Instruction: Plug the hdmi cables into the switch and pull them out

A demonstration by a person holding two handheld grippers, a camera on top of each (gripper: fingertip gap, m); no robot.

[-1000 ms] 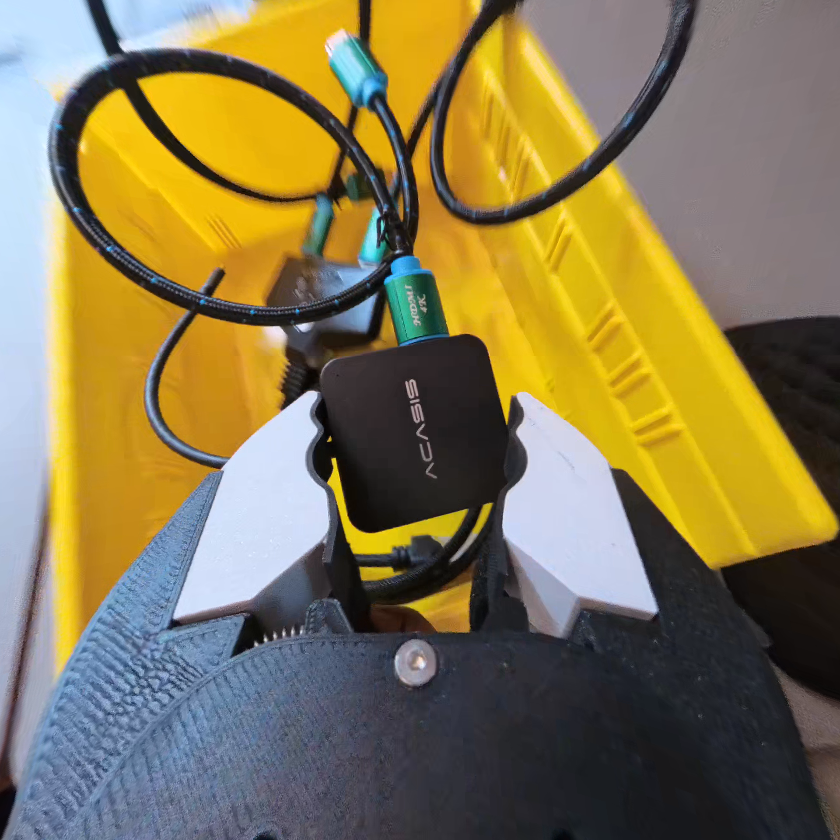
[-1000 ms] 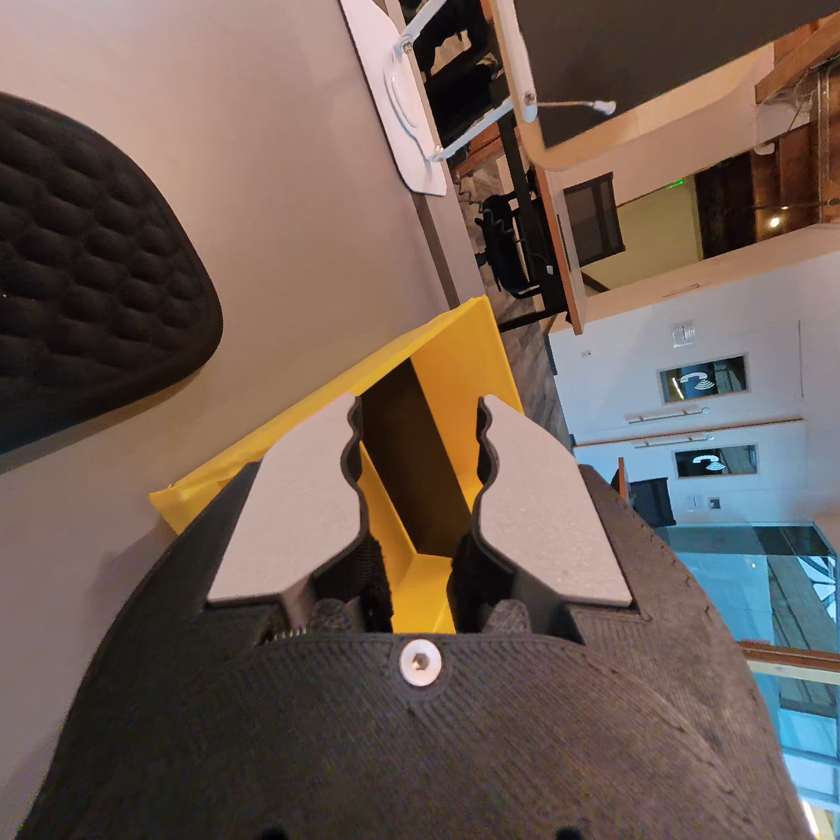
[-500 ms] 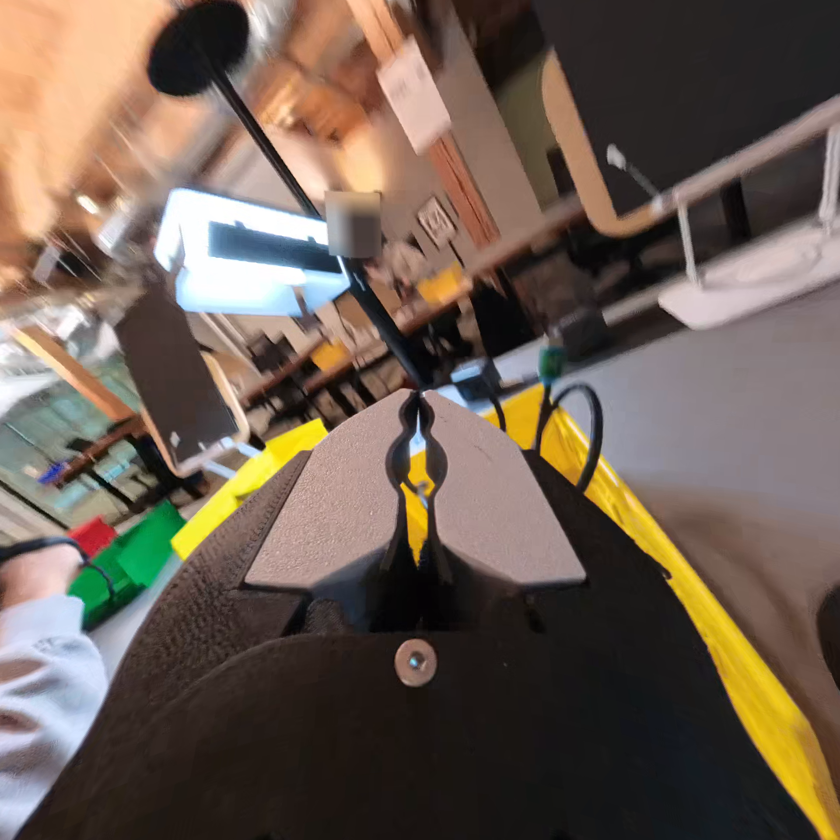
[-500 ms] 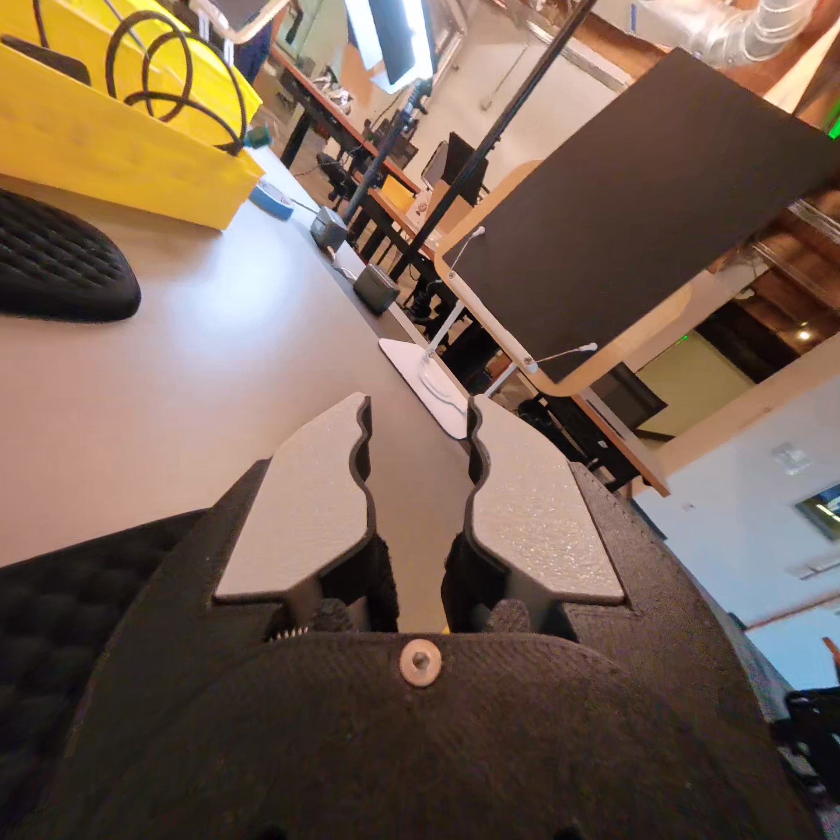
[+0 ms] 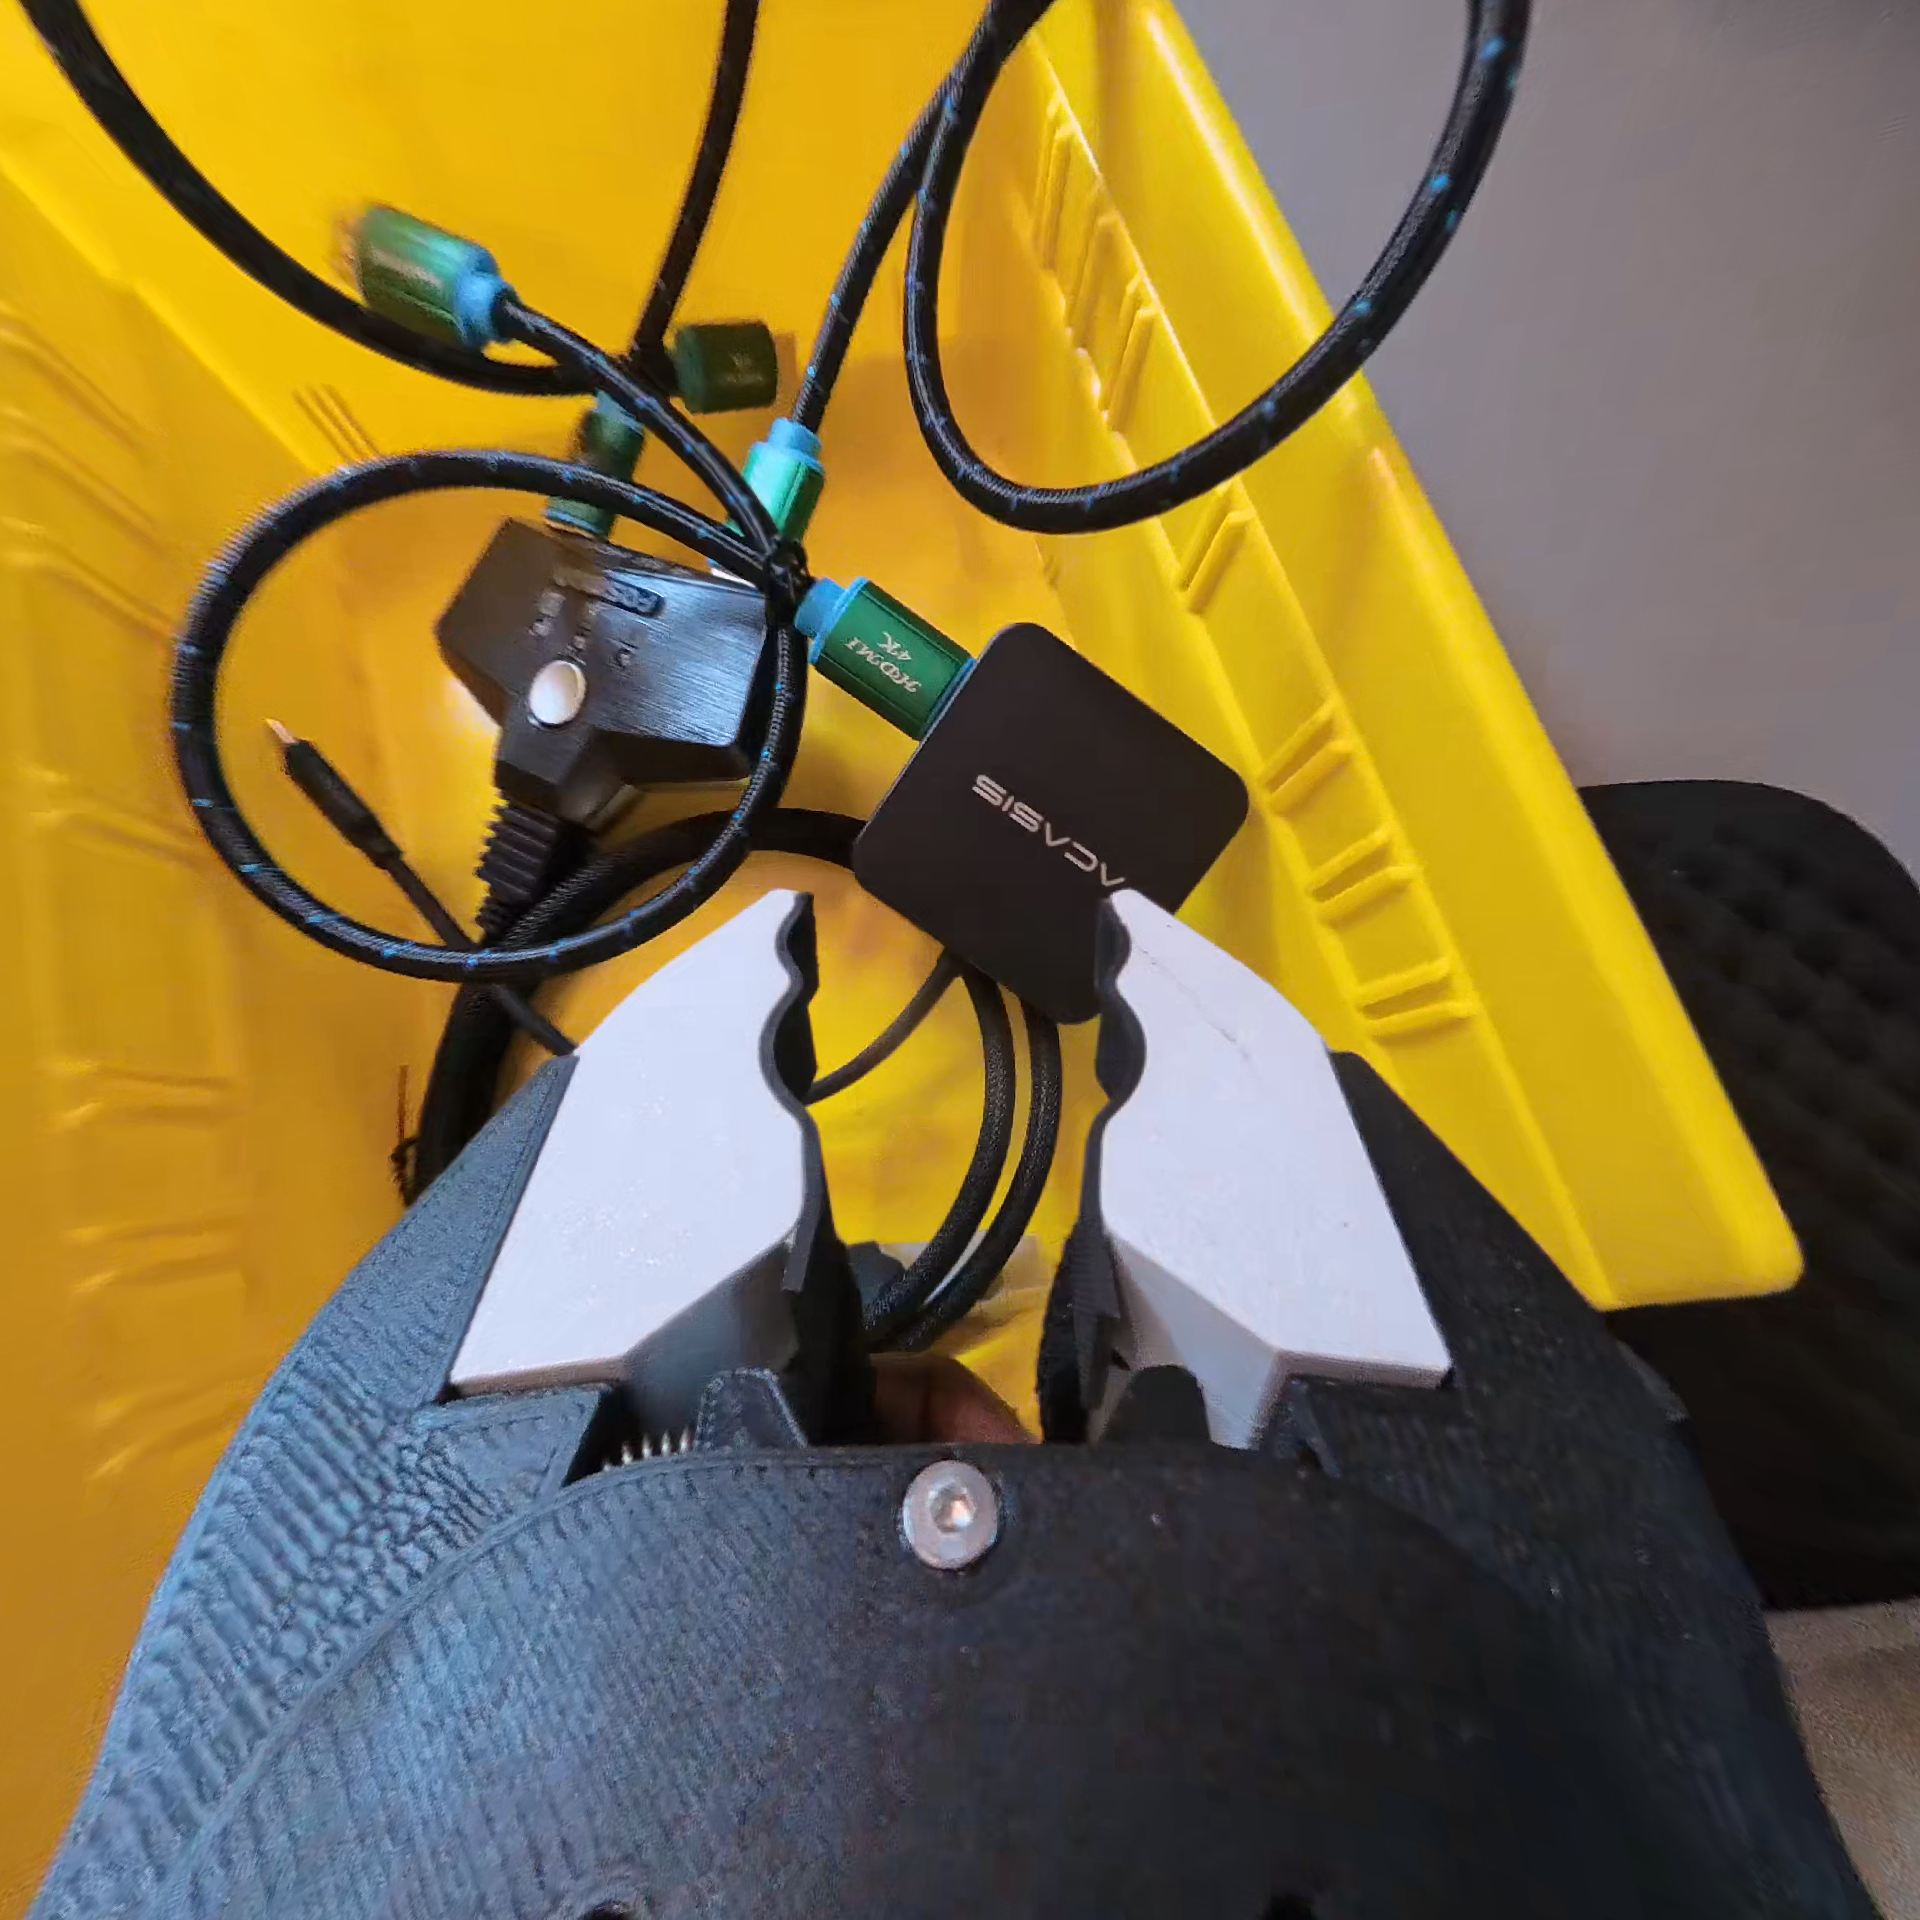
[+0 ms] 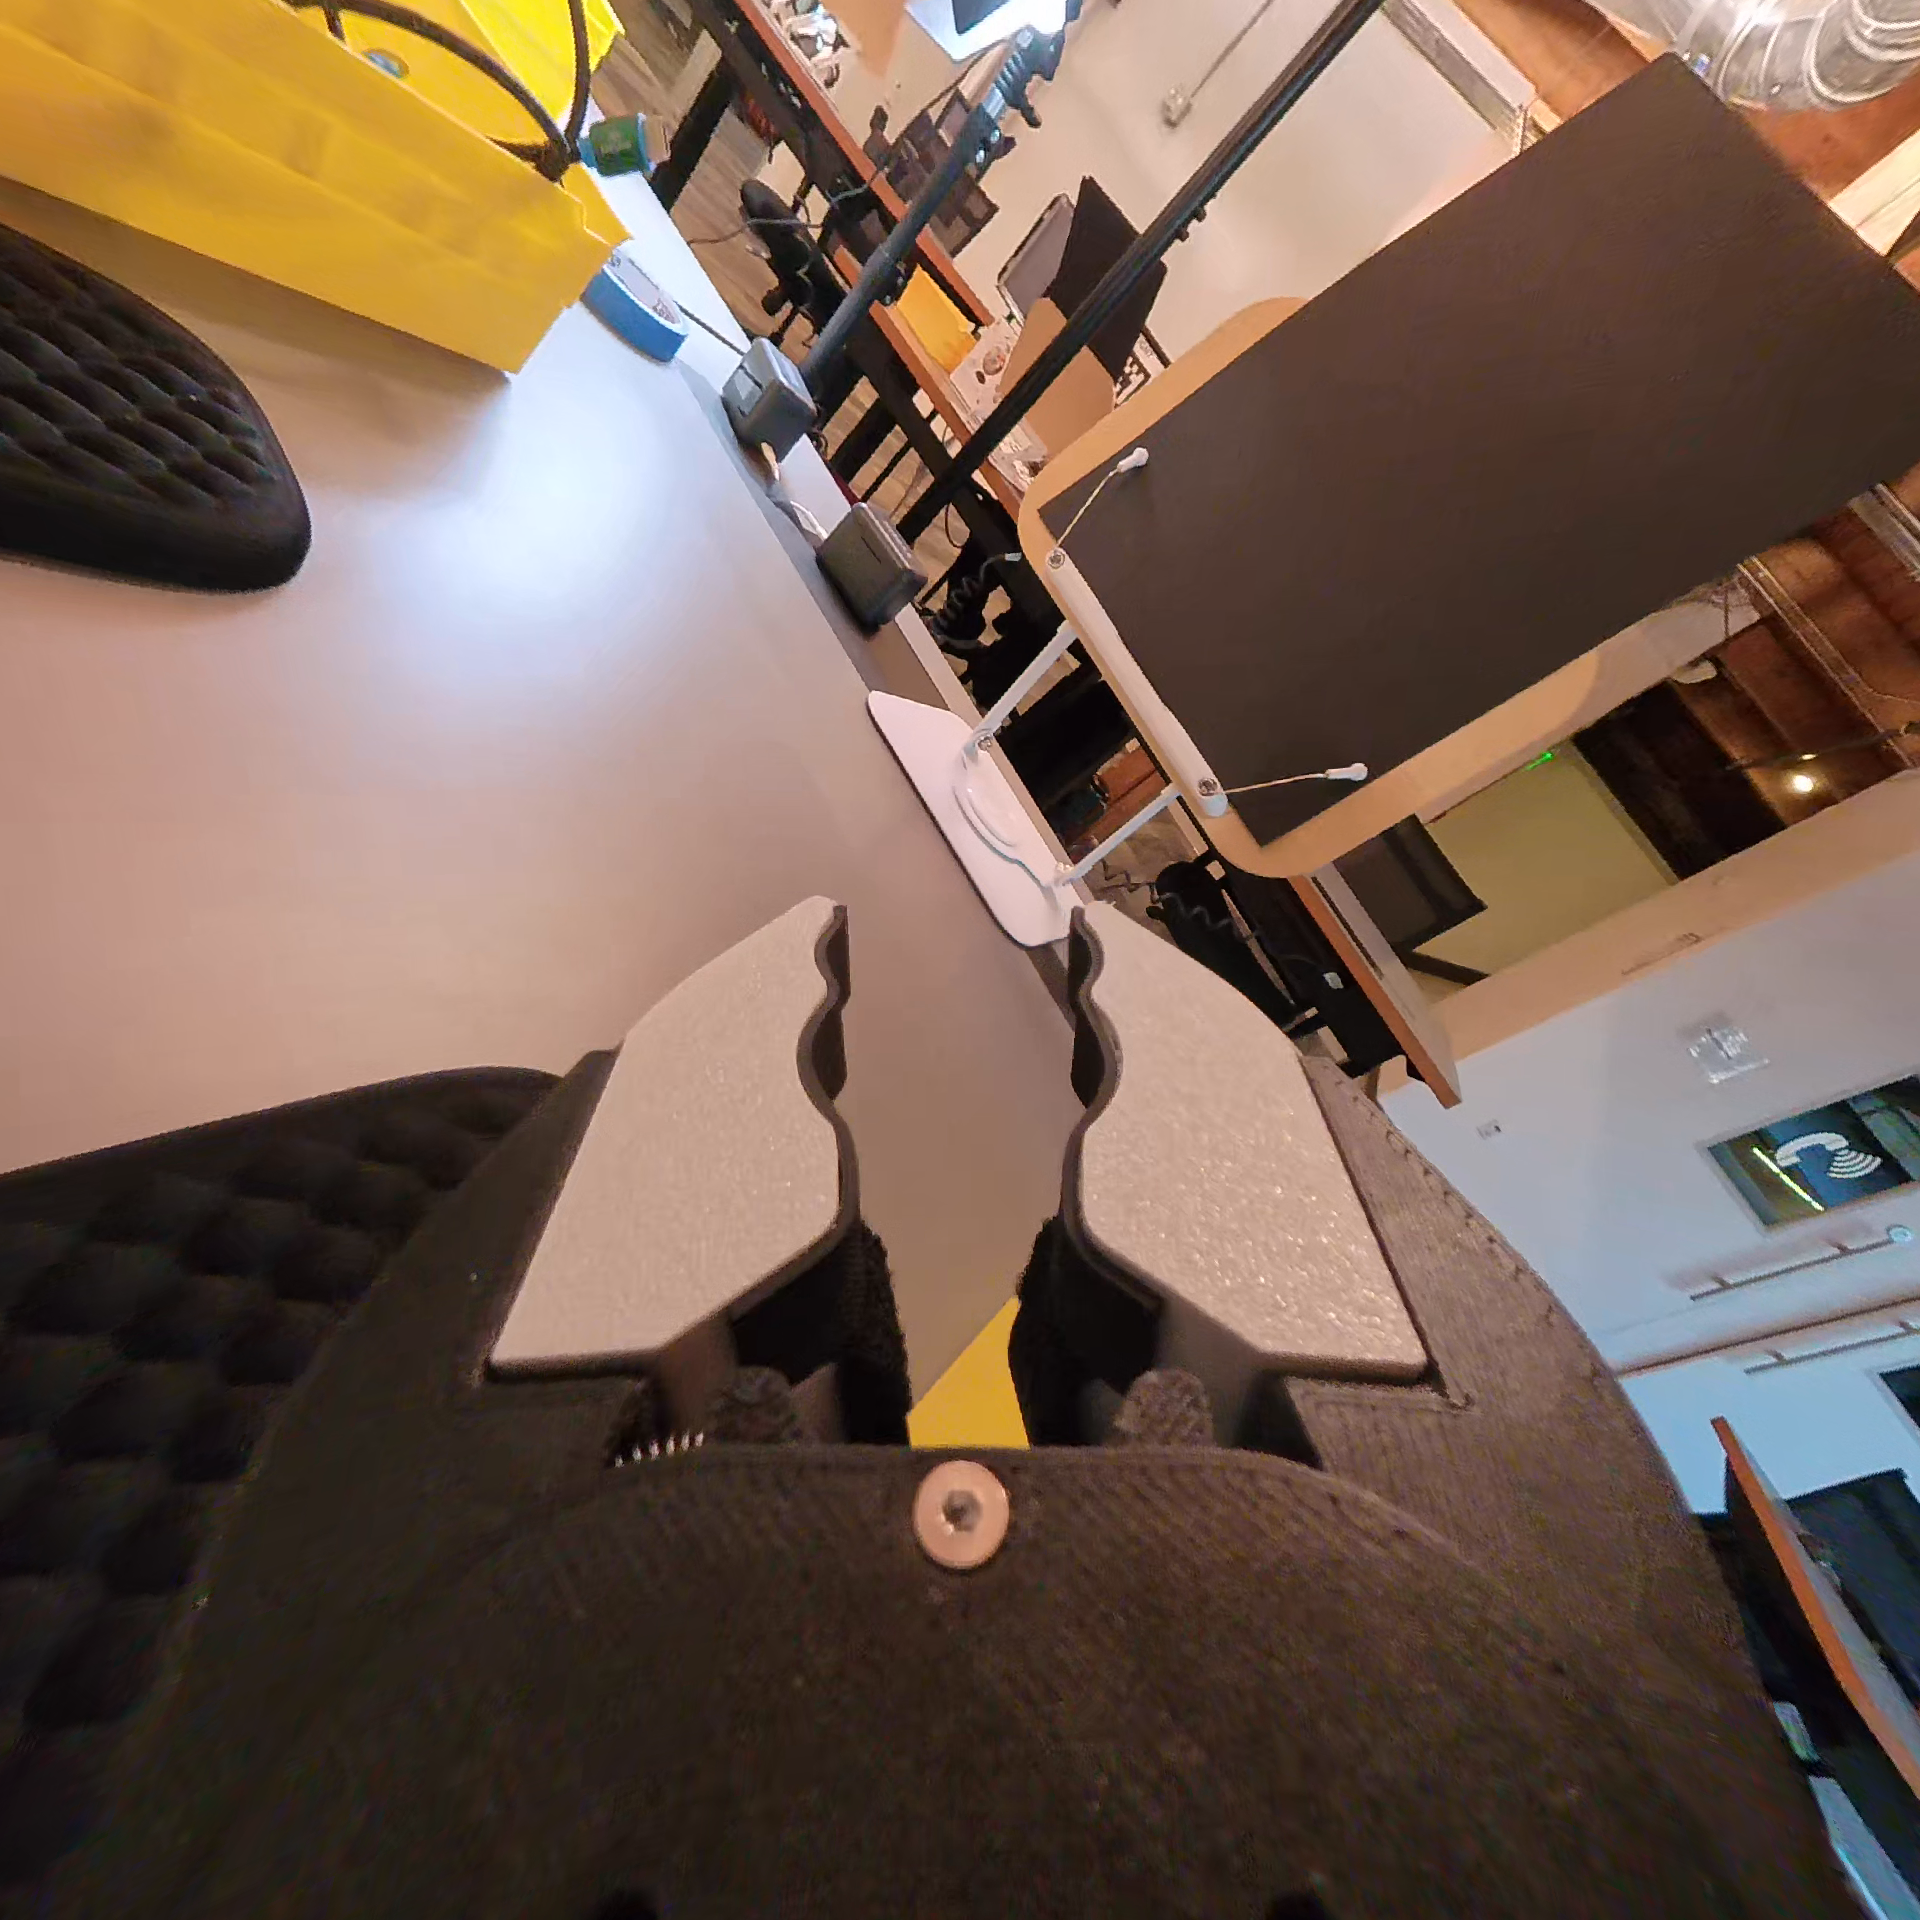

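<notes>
Now square switch [image 5: 1049,810] free beyond parted left hand-held gripper [image 5: 951,914].

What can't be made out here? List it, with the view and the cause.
- Left wrist view: the square black box has its lower corner behind the left tongs; contact cannot be told.
- Same view: braided cables vanish behind the tongs' body and off the top edge.
- Far green plug: blurred.
- Right wrist view: yellow bin interior hidden by its wall.
</notes>
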